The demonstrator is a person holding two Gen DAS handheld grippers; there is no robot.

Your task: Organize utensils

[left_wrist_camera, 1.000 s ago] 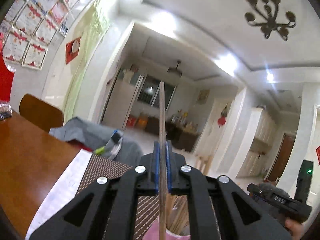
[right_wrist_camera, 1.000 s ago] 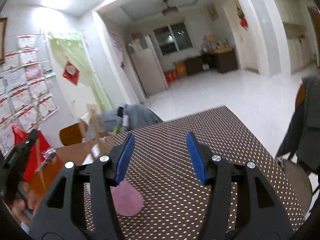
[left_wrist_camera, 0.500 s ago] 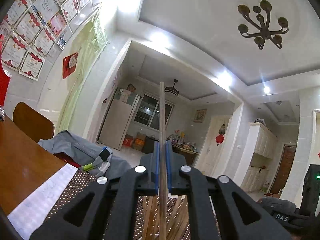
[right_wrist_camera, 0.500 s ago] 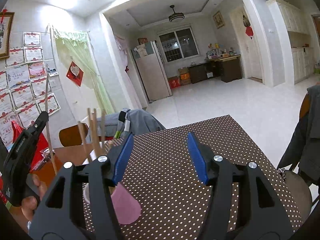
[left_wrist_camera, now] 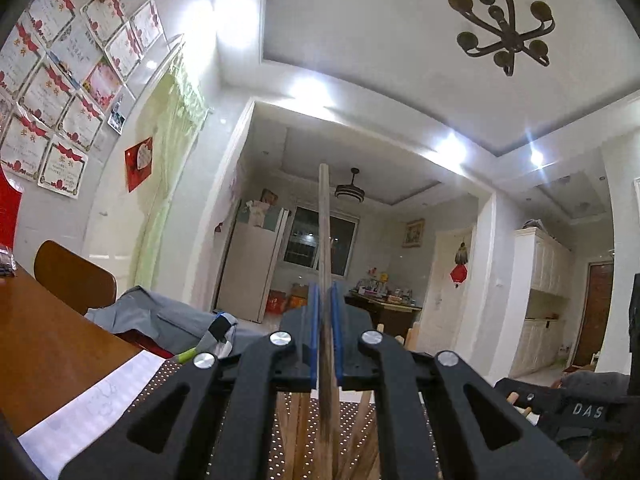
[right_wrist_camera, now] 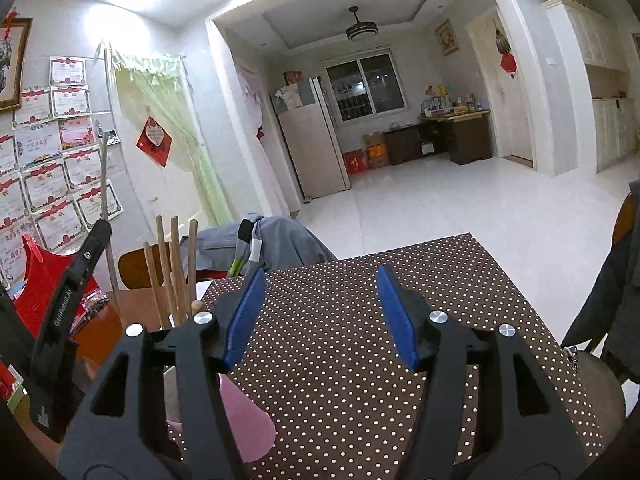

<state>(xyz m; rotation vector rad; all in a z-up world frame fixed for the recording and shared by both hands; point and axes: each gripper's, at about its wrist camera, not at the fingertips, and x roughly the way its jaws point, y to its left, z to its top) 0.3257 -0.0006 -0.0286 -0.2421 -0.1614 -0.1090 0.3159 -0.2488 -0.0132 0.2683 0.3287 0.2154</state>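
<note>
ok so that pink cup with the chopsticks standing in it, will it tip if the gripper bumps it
Probably, yes. The pink cup looks like thin plastic, so likely light. The chopsticks stand well above its rim and lean to one side, which raises the weight and should make it top-heavy. The dotted cloth under it may slide a little rather than hold it.

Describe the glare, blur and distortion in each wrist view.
Left wrist view: ceiling lights flare white; walls bow from fisheye; the chopstick in the left gripper blurs at the bottom edge. Right wrist view: wall glare at top left; the pink cup is soft behind sharp fingers.
</note>
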